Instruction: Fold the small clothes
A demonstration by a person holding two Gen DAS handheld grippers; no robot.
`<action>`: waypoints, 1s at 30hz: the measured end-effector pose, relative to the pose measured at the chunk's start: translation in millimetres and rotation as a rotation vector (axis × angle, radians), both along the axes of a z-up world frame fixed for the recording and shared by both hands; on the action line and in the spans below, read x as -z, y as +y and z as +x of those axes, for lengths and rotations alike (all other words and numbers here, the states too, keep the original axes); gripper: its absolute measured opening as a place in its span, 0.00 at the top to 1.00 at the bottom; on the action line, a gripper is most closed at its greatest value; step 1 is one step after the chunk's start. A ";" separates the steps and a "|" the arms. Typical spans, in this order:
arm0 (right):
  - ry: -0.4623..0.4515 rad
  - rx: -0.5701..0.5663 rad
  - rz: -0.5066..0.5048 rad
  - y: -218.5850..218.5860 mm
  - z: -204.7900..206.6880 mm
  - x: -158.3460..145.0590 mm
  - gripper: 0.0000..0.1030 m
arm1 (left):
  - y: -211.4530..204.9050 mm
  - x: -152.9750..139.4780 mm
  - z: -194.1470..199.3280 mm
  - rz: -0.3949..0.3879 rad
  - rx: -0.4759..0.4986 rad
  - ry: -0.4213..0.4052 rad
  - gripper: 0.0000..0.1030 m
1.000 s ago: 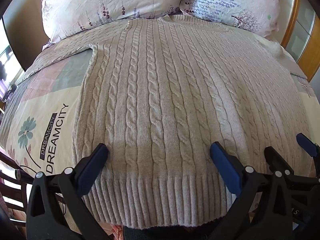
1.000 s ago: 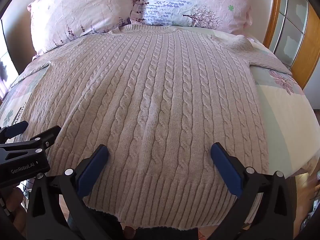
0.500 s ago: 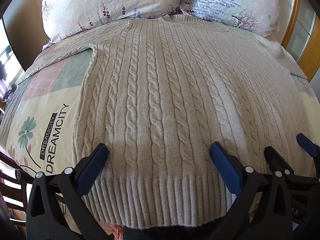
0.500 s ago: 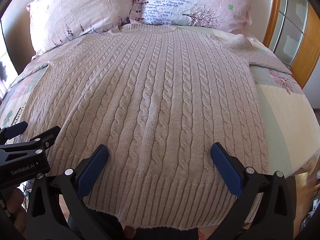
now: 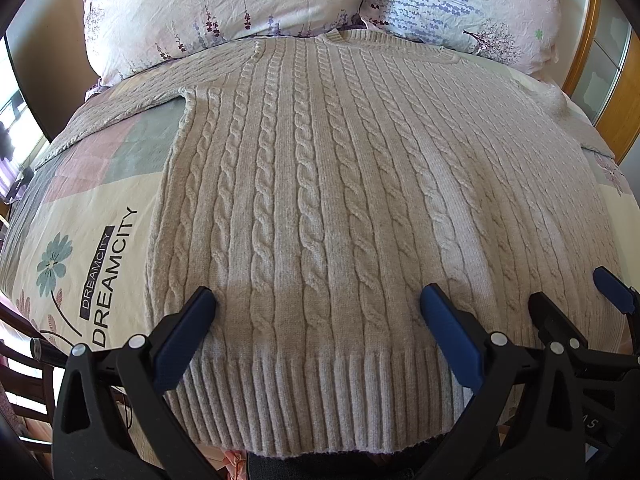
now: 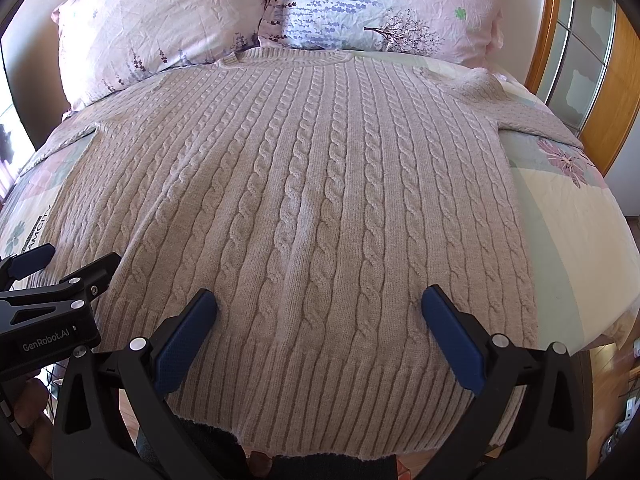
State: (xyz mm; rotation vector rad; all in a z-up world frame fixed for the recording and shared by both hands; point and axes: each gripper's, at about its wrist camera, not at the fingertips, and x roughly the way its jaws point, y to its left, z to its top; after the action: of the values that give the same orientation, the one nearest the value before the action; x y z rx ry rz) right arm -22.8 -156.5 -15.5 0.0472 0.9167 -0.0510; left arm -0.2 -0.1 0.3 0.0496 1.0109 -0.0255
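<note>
A beige cable-knit sweater [image 5: 320, 200] lies flat and face up on the bed, neck toward the pillows, ribbed hem toward me; it also fills the right wrist view [image 6: 312, 200]. Its sleeves spread out to both sides. My left gripper [image 5: 318, 304] is open and empty, hovering over the hem's left half. My right gripper [image 6: 320, 304] is open and empty over the hem's right half. Each gripper shows at the edge of the other's view: the right one [image 5: 576, 300], the left one [image 6: 76, 260].
Two floral pillows [image 5: 224, 4] [image 6: 384, 0] lean at the head of the bed. The patchwork bedsheet [image 5: 80, 240] with DREAMCITY print shows left of the sweater, and bare sheet [image 6: 568, 240] to its right. A wooden frame with glass panels [image 6: 580, 40] stands at the right.
</note>
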 end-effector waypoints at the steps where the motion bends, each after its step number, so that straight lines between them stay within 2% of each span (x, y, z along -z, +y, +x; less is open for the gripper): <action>1: 0.000 0.000 0.000 0.0 0.1 0.0 0.01 | 0.0 0.0 0.0 0.000 0.000 0.000 0.02; 30: -0.023 -0.029 -0.005 1.0 -3.9 1.6 0.01 | 1.7 1.6 5.4 0.003 0.020 0.015 0.02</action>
State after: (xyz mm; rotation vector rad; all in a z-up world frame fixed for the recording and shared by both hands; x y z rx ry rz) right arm -26.6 -155.5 -17.1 0.0295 0.8937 -0.0262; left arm 5.2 1.6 -1.3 0.0629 1.0259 -0.0429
